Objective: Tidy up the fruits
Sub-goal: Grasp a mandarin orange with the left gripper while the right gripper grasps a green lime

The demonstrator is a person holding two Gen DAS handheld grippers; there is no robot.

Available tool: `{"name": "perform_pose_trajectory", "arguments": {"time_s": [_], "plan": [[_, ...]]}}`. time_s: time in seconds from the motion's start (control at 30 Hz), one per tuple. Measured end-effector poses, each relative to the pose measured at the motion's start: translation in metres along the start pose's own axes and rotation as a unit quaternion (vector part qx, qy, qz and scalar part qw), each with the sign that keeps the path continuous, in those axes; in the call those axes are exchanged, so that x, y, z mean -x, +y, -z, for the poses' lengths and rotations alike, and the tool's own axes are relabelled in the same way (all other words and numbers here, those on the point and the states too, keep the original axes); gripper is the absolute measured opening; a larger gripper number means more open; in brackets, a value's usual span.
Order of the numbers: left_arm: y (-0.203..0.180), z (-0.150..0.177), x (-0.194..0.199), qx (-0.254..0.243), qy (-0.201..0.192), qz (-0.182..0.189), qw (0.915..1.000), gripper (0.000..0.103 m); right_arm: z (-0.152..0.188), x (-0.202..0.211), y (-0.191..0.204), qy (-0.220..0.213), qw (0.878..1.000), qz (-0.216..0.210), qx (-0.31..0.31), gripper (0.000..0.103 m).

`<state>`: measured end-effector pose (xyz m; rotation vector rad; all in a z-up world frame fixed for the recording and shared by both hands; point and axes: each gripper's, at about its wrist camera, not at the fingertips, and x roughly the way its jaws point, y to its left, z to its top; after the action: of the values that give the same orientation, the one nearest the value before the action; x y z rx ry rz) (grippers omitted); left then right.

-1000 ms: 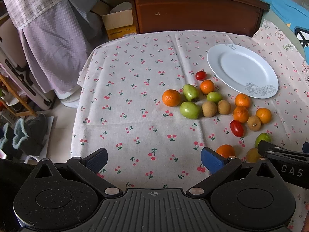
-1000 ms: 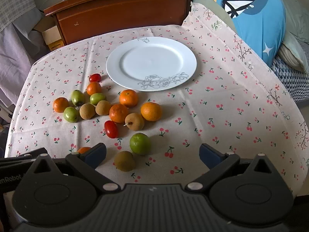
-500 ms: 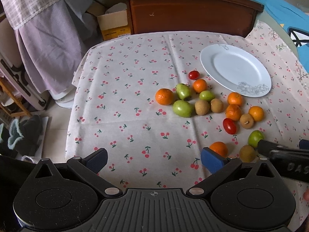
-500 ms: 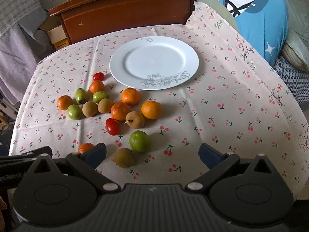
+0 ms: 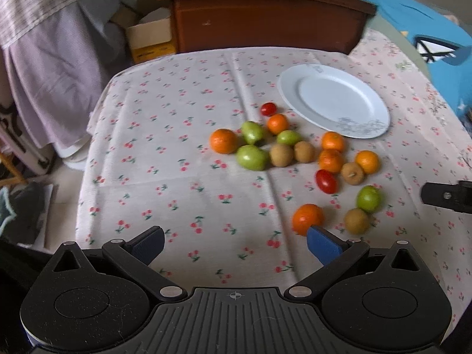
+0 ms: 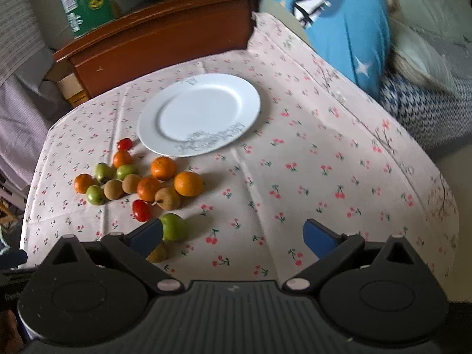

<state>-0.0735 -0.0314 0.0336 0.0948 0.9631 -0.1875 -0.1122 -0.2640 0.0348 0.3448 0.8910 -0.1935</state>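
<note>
Drifted rightward past the fruit [image 6: 141,185], right gripper [image 6: 233,237] narrowing slightly yet spread and empty, left gripper [image 5: 234,243] spread too; plate [image 6: 250,100] bare, every fruit left beside it.

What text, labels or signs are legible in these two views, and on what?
Nothing reads cleanly in either view.
Green carton on the wooden cabinet: white print and round logos, too blurred to read.
Yellow-banded cardboard box: dark print, too small.
Right gripper body: no lettering visible.
Plate: grey floral pattern only, no words.
</note>
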Motion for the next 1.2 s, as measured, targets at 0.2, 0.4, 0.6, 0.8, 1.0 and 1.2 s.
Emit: {"name": "perform_pose_trajectory", "arguments": {"time_s": [0.2, 0.4, 0.6, 0.8, 1.0, 1.2], "plan": [[-0.010, 0.004, -0.006, -0.020, -0.001, 0.003, 0.9998, 0.103, 0.006, -0.005, -0.002, 0.007, 1.000, -0.003, -0.011, 0.094], [-0.017, 0.008, -0.016, -0.026, 0.014, 0.005, 0.9996, 0.103, 0.009, -0.009, -0.001, 0.009, 1.000, -0.011, -0.026, 0.091], [-0.020, 0.010, -0.022, -0.033, 0.014, 0.008, 0.9993, 0.103, 0.010, -0.013, 0.000, 0.010, 0.999, -0.010, -0.036, 0.088], [-0.022, 0.010, -0.025, -0.041, 0.008, 0.016, 0.9990, 0.103, 0.011, -0.017, -0.002, 0.013, 0.998, -0.014, -0.051, 0.086], [-0.023, 0.013, -0.028, -0.058, -0.015, 0.020, 0.9980, 0.102, 0.013, -0.022, -0.006, 0.017, 0.998, -0.023, -0.063, 0.078], [-0.019, 0.014, -0.031, -0.044, -0.020, 0.035, 0.9982, 0.101, 0.016, -0.030, -0.007, 0.024, 0.996, -0.033, -0.077, 0.070]]}}
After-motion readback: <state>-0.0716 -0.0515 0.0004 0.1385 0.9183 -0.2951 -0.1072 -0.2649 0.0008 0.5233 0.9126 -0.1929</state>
